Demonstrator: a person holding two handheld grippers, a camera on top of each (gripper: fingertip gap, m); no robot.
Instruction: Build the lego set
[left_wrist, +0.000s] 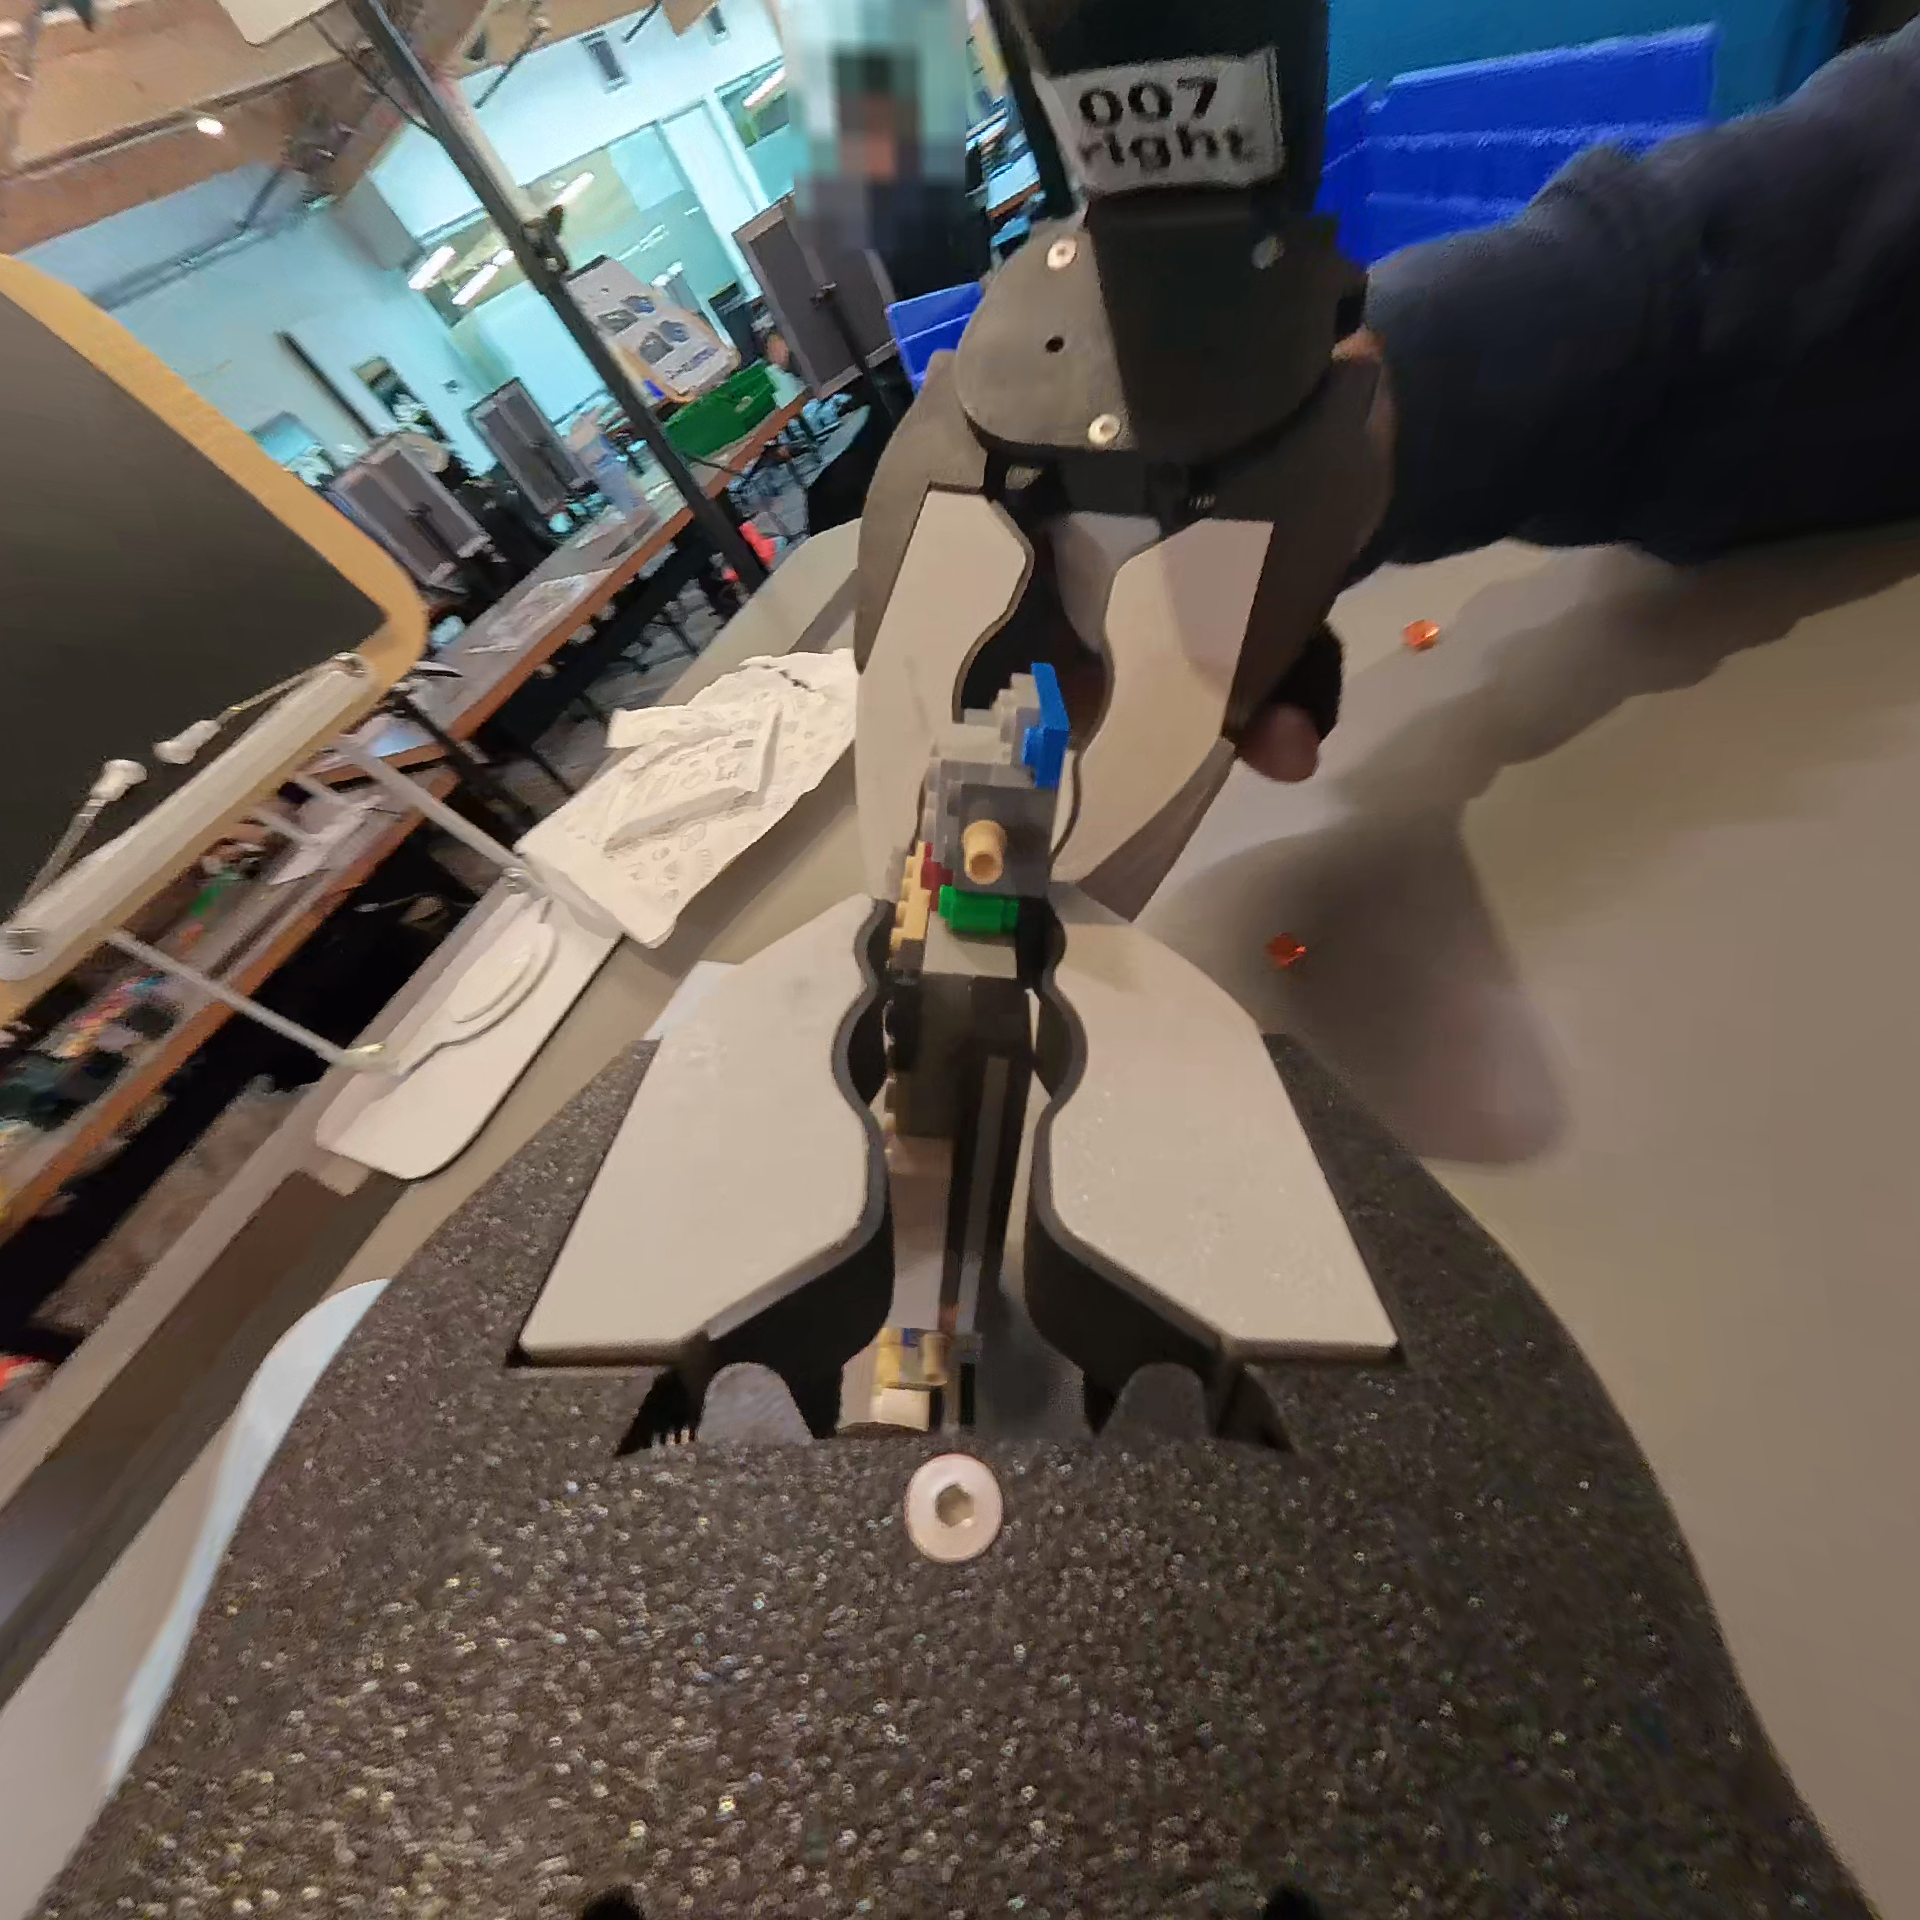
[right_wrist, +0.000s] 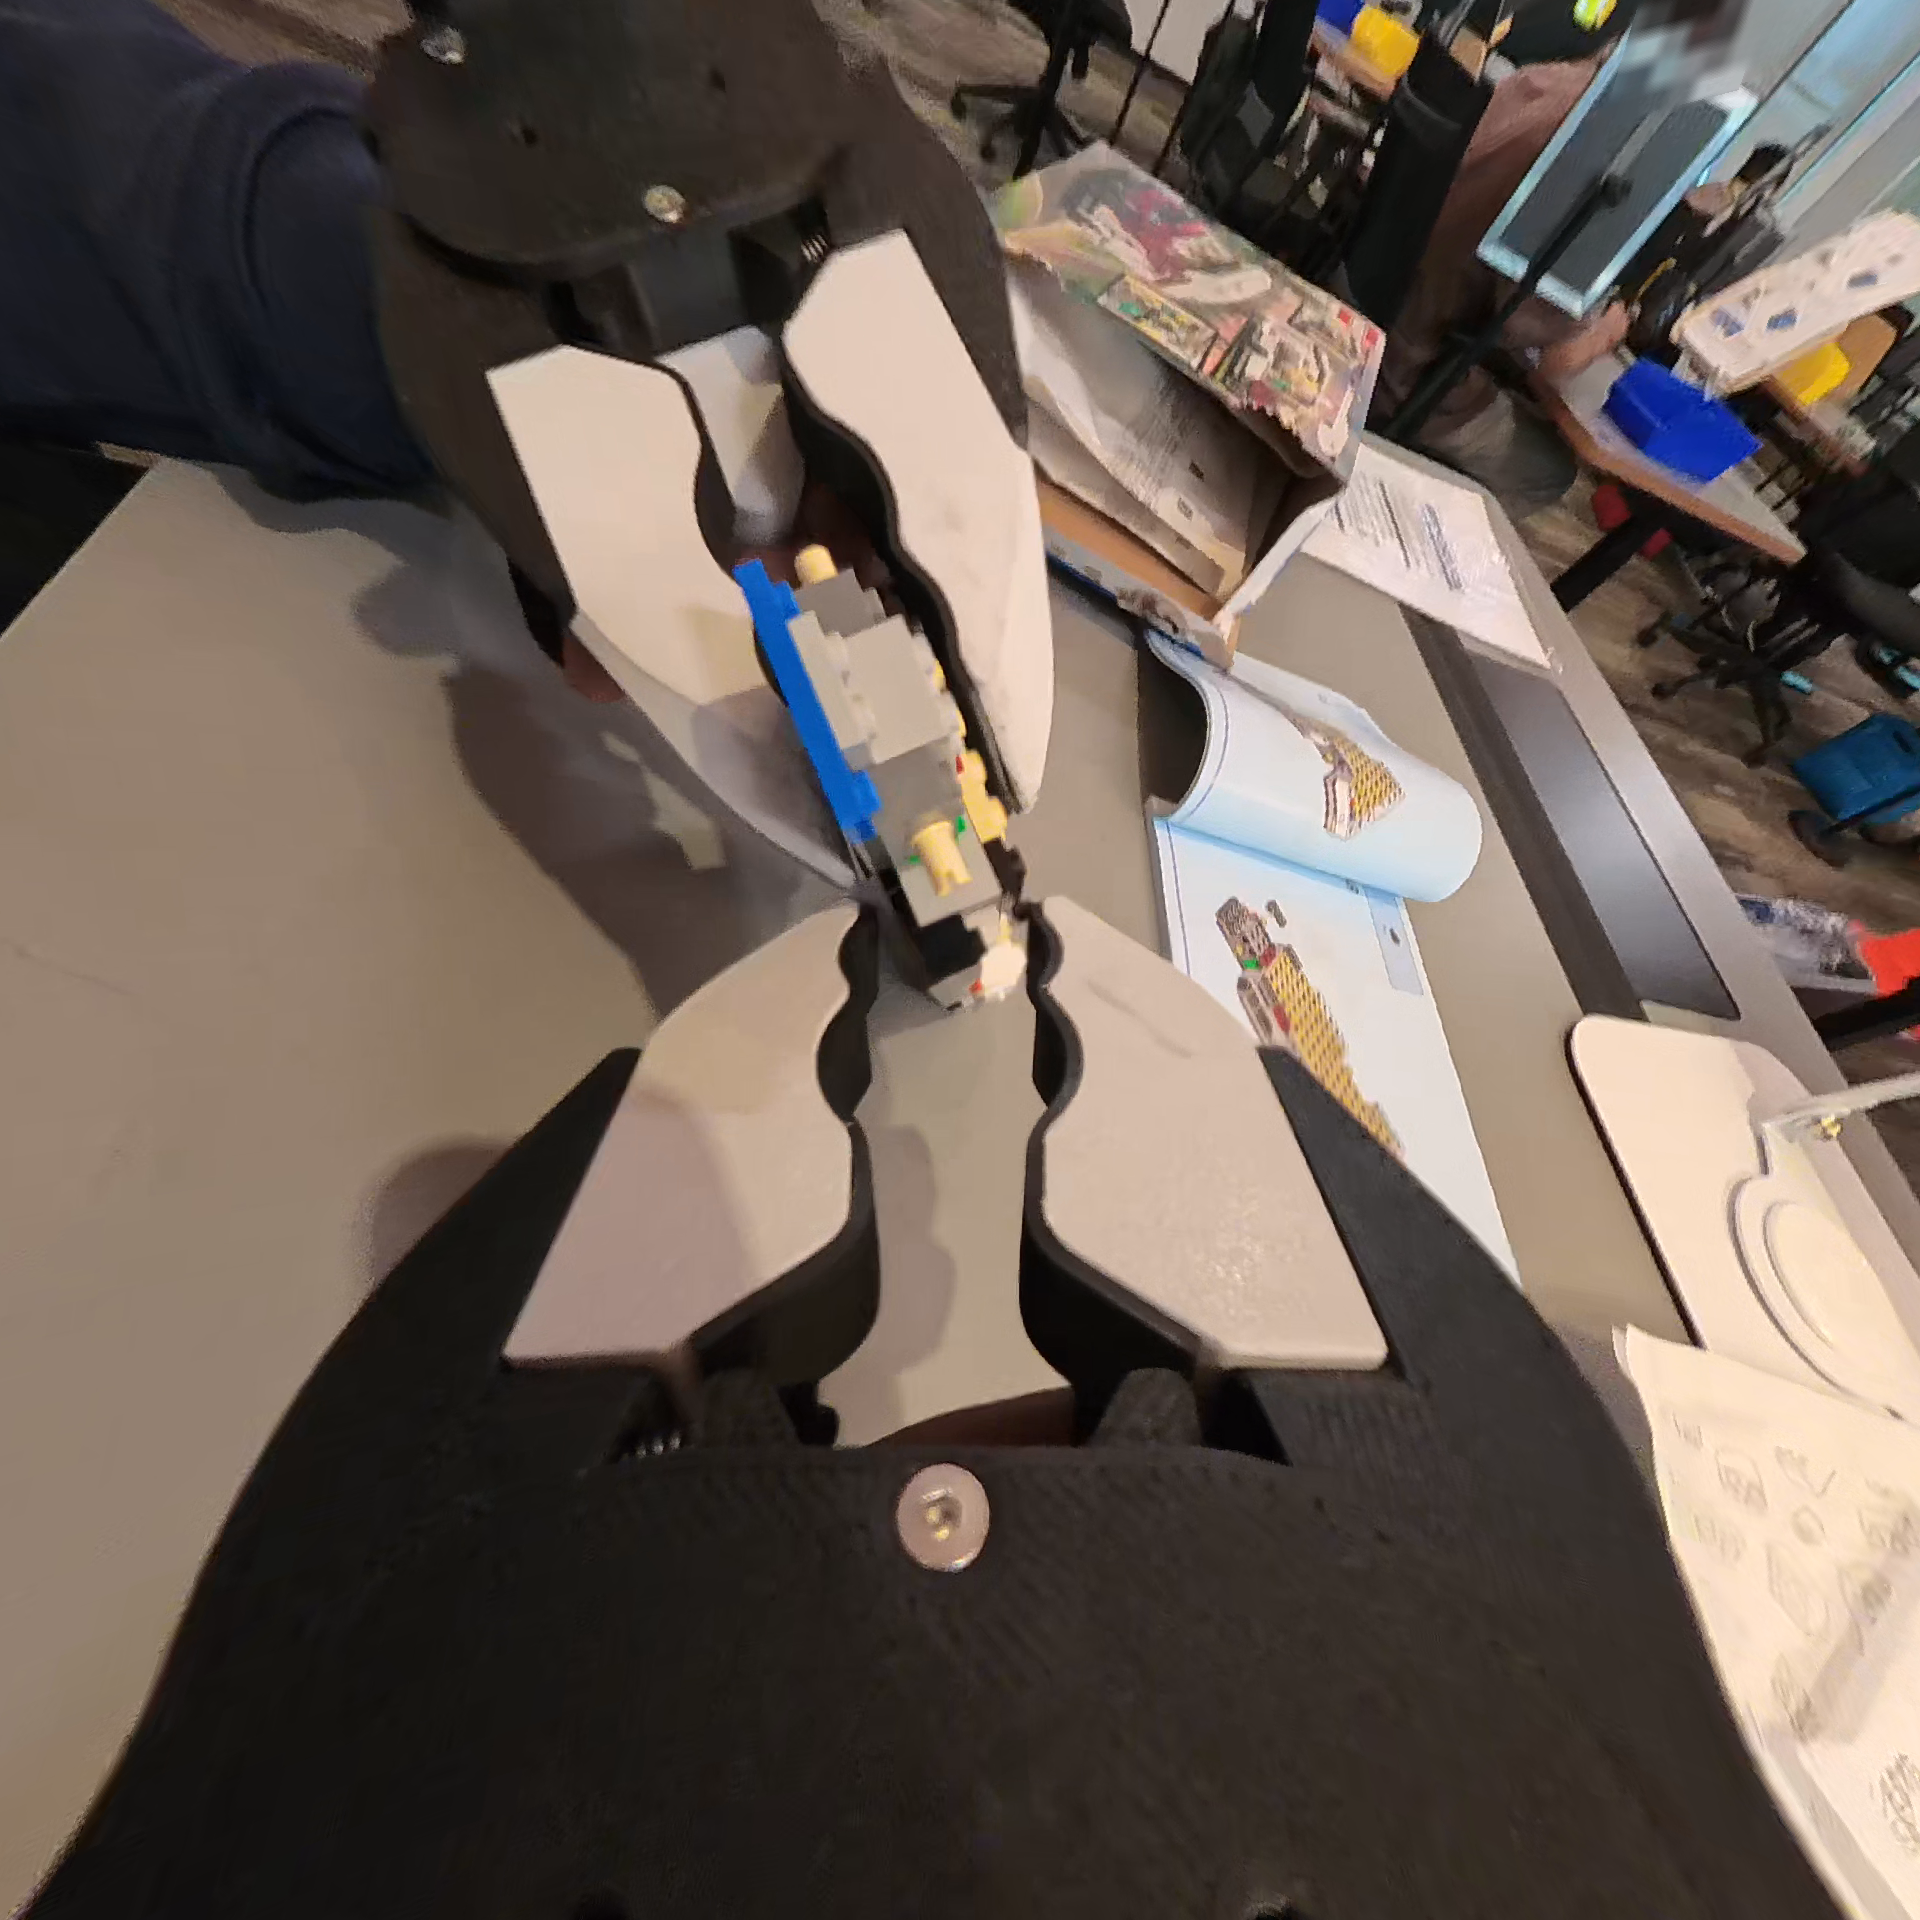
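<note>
The grey surface (right_wrist: 260, 831) carries everything I see. At its far right lies an opened cardboard box (right_wrist: 1195, 343) with a printed lid. Just nearer than the box an instruction booklet (right_wrist: 1330, 831) is spread open, one page curling up. Blue bins (left_wrist: 1507, 156) stand well beyond my right arm. A crumpled printed sheet (left_wrist: 707, 790) lies at the surface's left edge, and near it a flat white panel (left_wrist: 468, 1018).

My two claws meet almost tip to tip above the middle of the surface. My left claw (left_wrist: 961, 935) is closed on a brick model (left_wrist: 997, 821), mostly grey, with a blue strip along one side, tan and green bits and a cream peg sticking out. The model runs deep between the fingers, and both pads press its long sides. My right claw (right_wrist: 940, 925) has closed on the model's free end, with a tip touching each side.

The model is held off the surface, and the fingers crowd all round it.

Two small orange pieces (left_wrist: 1286, 951) (left_wrist: 1418, 634) lie loose to the right, well apart from each other.
</note>
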